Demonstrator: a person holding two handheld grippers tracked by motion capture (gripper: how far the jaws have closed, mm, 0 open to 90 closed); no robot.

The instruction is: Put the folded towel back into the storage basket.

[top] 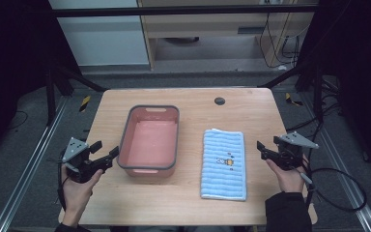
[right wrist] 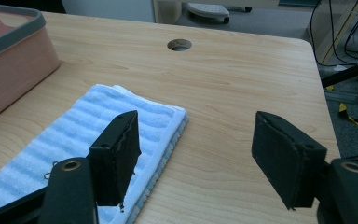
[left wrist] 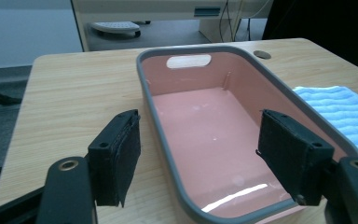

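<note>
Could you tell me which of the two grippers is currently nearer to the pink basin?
Left. The left gripper sits just off the pink basin's near-left corner, fingers open astride its rim. The right gripper is beyond the blue towel, at the table's right edge.

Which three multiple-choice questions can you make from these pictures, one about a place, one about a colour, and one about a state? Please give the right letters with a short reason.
1. Where does the blue towel lie on the table?
A. inside the basin
B. to the right of the basin
C. behind the basin

2. What colour is the inside of the basin?
A. pink
B. green
C. white

3. How do the jaws of the left gripper and the right gripper stand?
A. both shut
B. one shut on the towel
C. both open, holding nothing

Answers: 1 B, the high view shows it flat beside the basin's right wall. 2 A, pink walls and floor under a grey rim. 3 C, each gripper view shows a wide gap between the jaws.
</note>
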